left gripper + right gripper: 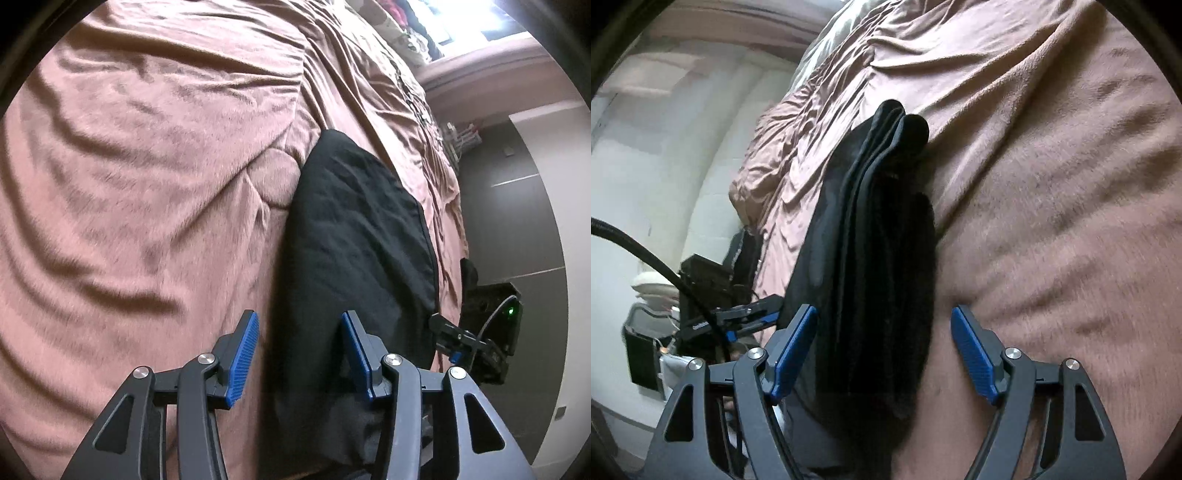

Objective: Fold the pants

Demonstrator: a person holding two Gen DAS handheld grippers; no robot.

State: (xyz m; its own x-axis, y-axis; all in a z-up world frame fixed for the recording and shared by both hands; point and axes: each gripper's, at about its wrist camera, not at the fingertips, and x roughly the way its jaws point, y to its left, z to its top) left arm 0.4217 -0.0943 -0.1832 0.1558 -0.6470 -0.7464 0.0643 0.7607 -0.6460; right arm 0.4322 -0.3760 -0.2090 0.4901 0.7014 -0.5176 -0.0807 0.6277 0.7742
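Black pants (354,236) lie on the bed, on a pink fleecy blanket (147,184), already doubled into a long narrow stack. In the right wrist view several layered edges show at the far end (897,122), so the fold looks well along, maybe near done.

Handling, as a guess: soft, limp, light cloth with no stiffness. Layers will slide on each other and sag if lifted from one point. Best hold is at the near corners or end edge, pinching all layers together, one gripper per corner. The fleece under it may drag the bottom layer.

Left gripper (299,350): jaws released, part open. The near end of the pants sits in the gap, mostly toward the right finger; the pads don't press on it. It points steeply down at the stack's near end, left finger over blanket.

Right gripper (884,350): jaws released, wide open, straddling the near end of the pants. The cloth reaches close to the left pad; whether it touches is unclear. The right pad is clear, over blanket. It is tilted down less steeply and looks along the length of the stack.

Each gripper shows in the other's view, beside the bed edge (465,336) (746,317).
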